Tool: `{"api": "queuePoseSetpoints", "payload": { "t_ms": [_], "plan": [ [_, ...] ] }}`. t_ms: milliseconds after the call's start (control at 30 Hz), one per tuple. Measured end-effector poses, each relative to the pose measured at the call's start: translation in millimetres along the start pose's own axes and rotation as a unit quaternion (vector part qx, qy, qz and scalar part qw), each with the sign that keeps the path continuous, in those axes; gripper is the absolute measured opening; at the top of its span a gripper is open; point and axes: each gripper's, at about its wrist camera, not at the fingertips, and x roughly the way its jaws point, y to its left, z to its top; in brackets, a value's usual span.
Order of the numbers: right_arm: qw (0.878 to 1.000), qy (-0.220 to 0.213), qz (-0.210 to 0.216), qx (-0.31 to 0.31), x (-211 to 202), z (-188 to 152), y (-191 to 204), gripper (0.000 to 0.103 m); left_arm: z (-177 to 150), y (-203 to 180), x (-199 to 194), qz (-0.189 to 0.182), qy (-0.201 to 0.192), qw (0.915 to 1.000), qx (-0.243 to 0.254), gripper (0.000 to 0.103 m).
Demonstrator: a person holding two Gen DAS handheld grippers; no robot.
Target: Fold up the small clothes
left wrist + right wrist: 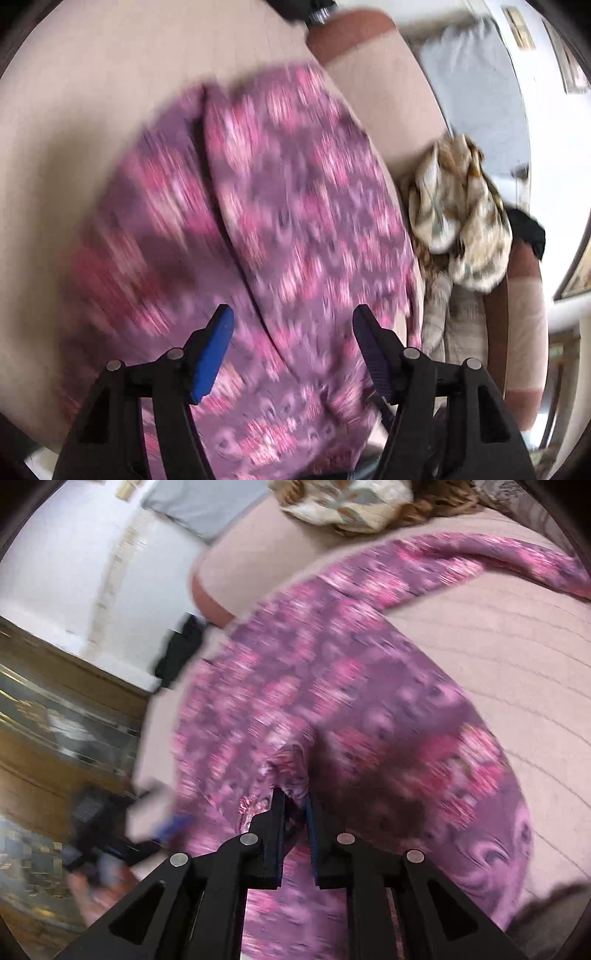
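Note:
A purple and pink patterned garment (288, 206) lies spread on a pale pink bed cover (92, 92), with a fold line down its middle. My left gripper (293, 325) is open just above it, with nothing between its blue pads. In the right wrist view the same garment (332, 686) covers the bed cover (517, 657), one strip trailing to the far right. My right gripper (295, 805) is shut on a bunched edge of the garment. The left gripper (162, 830) shows blurred at the lower left. Both views are motion-blurred.
A crumpled cream and brown floral cloth (461, 221) lies by the bed's edge, also in the right wrist view (347, 506). A grey pillow (476, 85) and a black item (528, 229) sit beyond. A wooden cabinet (55, 716) stands at the left.

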Motion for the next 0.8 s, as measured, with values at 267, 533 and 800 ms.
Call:
{"api": "queuePoseSetpoints", "payload": {
  "t_ms": [267, 533, 800],
  "plan": [
    [0.997, -0.062, 0.029, -0.021, -57, 11, 24, 0.085, 95, 22, -18, 0.037, -0.063, 0.9963, -0.045, 0.067],
    [0.982, 0.025, 0.102, -0.158, 15, 134, 148, 0.085, 138, 42, 19, -0.002, -0.053, 0.9949, -0.086, 0.057],
    [0.966, 0.128, 0.062, -0.214, 185, 201, 217, 0.085, 139, 68, 32, -0.028, -0.037, 0.9908, -0.127, 0.046]
  ]
}}
